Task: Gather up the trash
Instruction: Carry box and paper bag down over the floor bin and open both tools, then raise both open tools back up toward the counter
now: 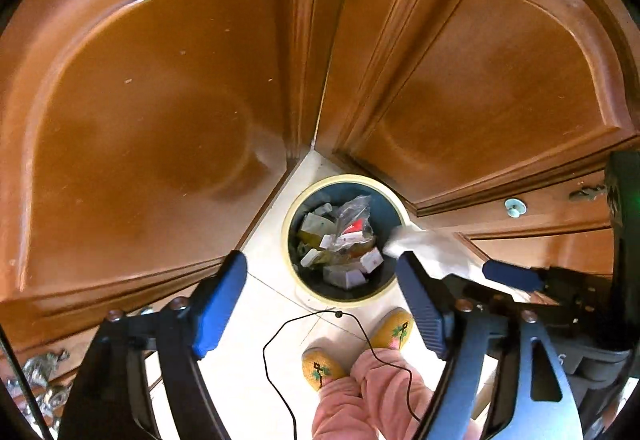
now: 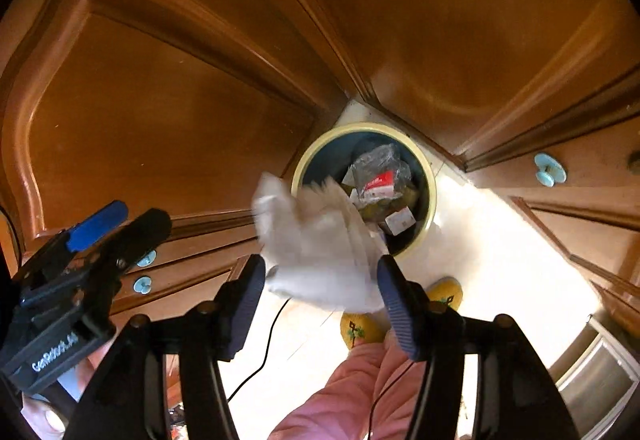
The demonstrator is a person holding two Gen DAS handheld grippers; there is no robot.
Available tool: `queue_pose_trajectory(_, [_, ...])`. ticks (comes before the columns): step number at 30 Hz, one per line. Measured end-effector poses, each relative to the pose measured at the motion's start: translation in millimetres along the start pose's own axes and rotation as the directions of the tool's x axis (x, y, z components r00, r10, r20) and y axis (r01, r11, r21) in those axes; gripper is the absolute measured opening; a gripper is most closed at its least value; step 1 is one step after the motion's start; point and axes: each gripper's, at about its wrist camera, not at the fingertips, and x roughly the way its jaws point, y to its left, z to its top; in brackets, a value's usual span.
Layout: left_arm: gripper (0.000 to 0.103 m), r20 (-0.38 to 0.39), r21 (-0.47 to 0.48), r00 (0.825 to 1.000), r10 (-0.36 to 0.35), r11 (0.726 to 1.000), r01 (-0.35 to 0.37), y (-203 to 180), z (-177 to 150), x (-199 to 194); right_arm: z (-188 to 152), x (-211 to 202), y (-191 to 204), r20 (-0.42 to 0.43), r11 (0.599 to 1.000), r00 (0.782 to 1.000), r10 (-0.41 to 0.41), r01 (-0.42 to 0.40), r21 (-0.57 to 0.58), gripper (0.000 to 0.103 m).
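Two hand-held grippers we see above a round bin (image 1: 345,240) of boxes and wrappers in a corner of brown cupboards (image 1: 152,100). Our left hand-held gripper (image 1: 322,276) stands apart, holding nothing. Our right hand-held gripper (image 2: 320,284) is apart too; white crumpled paper (image 2: 320,236) hangs between its fingers, over the bin's rim, blurred; contact unclear.

The bin (image 1: 346,298) stood on the floor (image 1: 264,236) in the corner between two cabinet doors (image 1: 152,112), before the slippers (image 1: 322,364), holding packaging (image 1: 344,240)
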Motion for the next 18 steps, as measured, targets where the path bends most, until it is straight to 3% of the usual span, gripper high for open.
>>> queue_pose_trajectory(9, [0.082, 0.014, 0.001, 1.000, -0.007, 1.000, 0.007, -8.8, -7.9, -31.7, -8.3, -32.4, 3.4, 0.050, 1.000, 0.999, -0.011, 0.012, -0.007, 0.063])
queue_pose_trajectory(14, [0.094, 0.050, -0.027, 0.998, -0.047, 0.998, 0.048, -15.4, -10.9, -76.0, -25.6, -80.0, 5.8, 0.094, 1.000, 0.995, -0.018, 0.019, -0.009, 0.063])
queue_pose_trajectory(18, [0.096, 0.098, -0.014, 0.992, -0.078, 0.997, 0.080, -24.2, -11.4, -120.3, -43.7, -127.0, 10.7, 0.151, 0.999, 0.988, -0.033, 0.033, 0.000, 0.063])
